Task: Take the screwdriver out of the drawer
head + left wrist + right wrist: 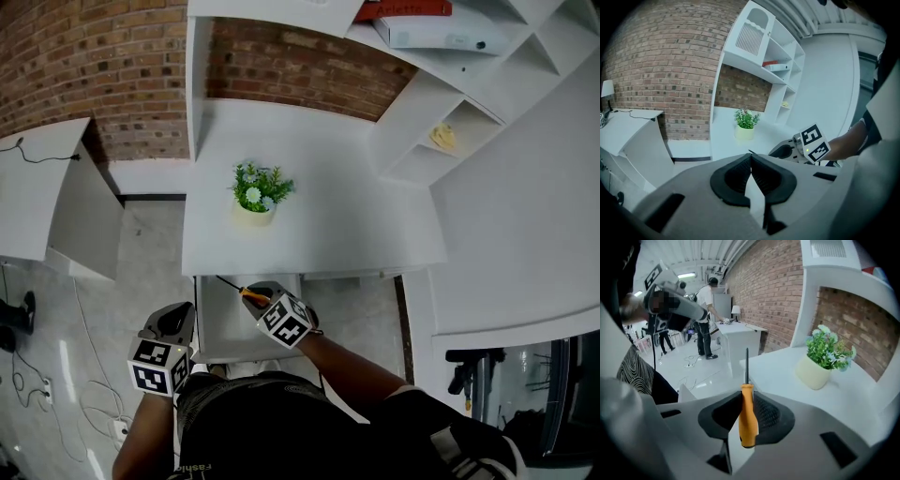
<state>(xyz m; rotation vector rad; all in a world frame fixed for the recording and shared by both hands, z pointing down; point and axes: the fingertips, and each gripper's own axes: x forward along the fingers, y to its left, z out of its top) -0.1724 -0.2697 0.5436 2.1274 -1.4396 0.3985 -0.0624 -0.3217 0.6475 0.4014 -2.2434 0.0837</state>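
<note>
Screwdriver [747, 420] was held in the right gripper [746, 401], with the jaws clamped on the orange handle. In the right gripper view the black shaft was seen projecting past the jaws toward 12 o'clock.

In the head view the tool was noted over the open drawer [217, 330], near its rear-left corner. The shaft was angled to 10 o'clock and its tip lay close under the front edge of the desk [328, 234].

Left gripper [751, 164] was recorded with jaws pressed together and empty. In the head view it was placed at 8 o'clock of the drawer, just outside the drawer's left edge and over the floor [141, 253].

Potted plant [255, 197] was seen on the desk at 12 o'clock of the drawer, set back from the front edge. Bare tabletop was spread at 3 o'clock of the pot, up to the shelf unit [450, 103]. Open floor was noted at 9 o'clock of the drawer, with cables [89, 375] at 8 o'clock and a low white table [37, 187] at 10 o'clock.
</note>
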